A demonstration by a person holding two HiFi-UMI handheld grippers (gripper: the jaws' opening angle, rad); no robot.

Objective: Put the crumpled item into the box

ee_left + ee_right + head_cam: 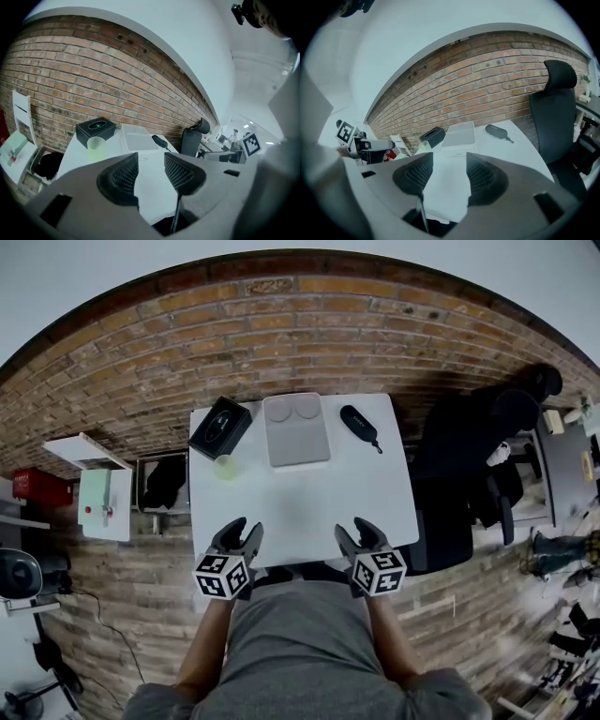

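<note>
A small pale green cup-like item [226, 466] stands on the white table [309, 502], left of middle; the left gripper view shows the item [96, 143] too. Just behind it lies a black box [220, 426] with a round opening on top. My left gripper [242, 532] hovers over the table's near edge, jaws open and empty, well short of the green item. My right gripper [357, 532] hovers level with it to the right, also open and empty. Each gripper view looks between its own spread jaws, left [151, 164] and right [450, 164], at bare tabletop.
A flat grey box [296, 430] sits at the back middle of the table, and a black oblong case [359, 425] lies to its right. A black office chair [464, 474] stands at the table's right side. A brick wall [281, 324] runs behind the table.
</note>
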